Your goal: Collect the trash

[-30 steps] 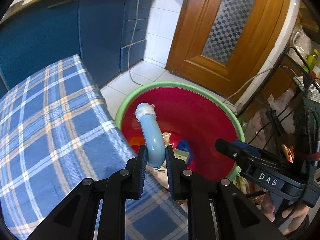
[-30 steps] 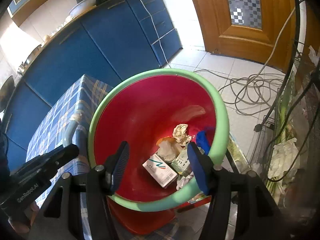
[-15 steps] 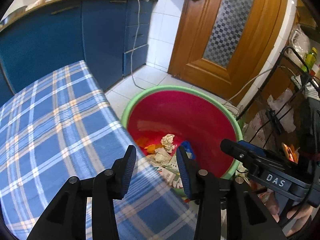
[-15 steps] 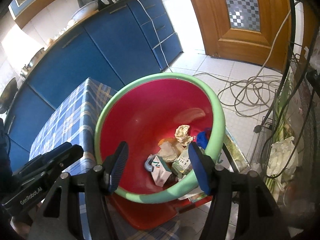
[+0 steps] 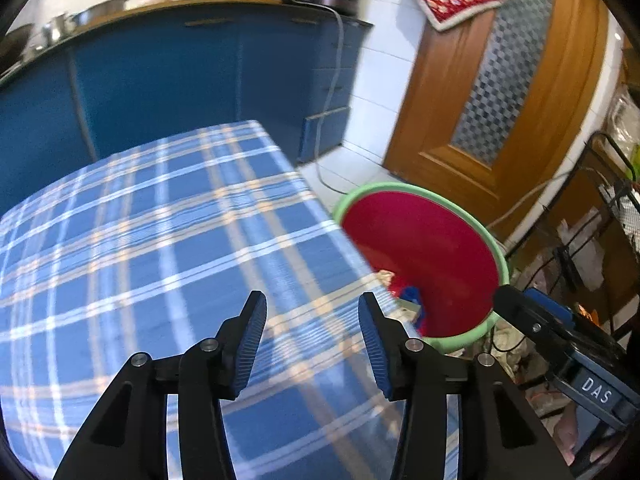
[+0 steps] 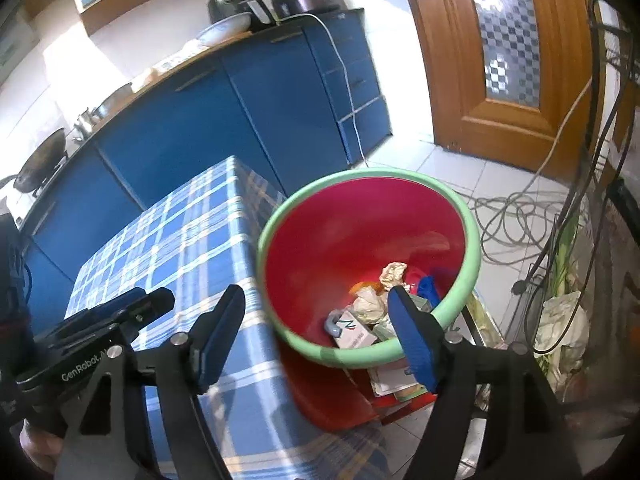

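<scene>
Trash lies heaped at the bottom of the round red plastic bin with a pale green rim: a crumpled ball of paper, a small white carton with a green-and-red mark, a pale blue curved tube at its nine o'clock and a blue scrap at three o'clock. The bin stands on the tiled floor just beside the blue plaid-clothed table. Both tools have just been opening — the left gripper hangs over the cloth with jaws parted and empty, the right gripper spreads wide above the bin's near rim, nothing between its fingers. Blue kitchen cabinets stand at twelve o'clock, a wooden door at two.
</scene>
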Tool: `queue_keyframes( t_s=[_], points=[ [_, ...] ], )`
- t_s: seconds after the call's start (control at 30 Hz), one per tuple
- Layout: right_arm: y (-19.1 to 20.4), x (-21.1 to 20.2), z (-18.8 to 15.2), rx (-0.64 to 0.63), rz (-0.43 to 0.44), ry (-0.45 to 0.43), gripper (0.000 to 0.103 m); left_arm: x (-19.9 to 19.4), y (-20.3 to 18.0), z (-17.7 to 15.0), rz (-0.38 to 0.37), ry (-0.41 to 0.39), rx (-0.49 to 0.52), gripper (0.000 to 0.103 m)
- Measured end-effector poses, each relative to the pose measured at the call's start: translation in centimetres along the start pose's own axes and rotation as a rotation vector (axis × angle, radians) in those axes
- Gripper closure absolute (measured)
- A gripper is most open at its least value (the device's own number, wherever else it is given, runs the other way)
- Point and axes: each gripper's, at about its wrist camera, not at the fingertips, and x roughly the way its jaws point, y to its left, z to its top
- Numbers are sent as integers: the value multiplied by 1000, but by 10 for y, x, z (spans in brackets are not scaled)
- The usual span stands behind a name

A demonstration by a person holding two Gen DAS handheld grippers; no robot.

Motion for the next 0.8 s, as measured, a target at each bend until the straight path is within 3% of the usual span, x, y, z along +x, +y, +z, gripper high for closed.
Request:
queue_keyframes(
  t_s=[0.1,0.17,0.63,0.8],
  points=[
    [13,-8,-7,-22,7,-10,26,-15,13,-6,34,-20,-24,52],
    [21,-13,-11,-36,13,-14,25,-27,22,-11,68,-38,-41,45],
    [70,-41,-48,-120,20,-44,12,-80,58,-47,172,-89,-107,40],
    [85,-51,-63,-179,10,-60,12,-90,67,-61,196,-95,-131,40]
  ],
)
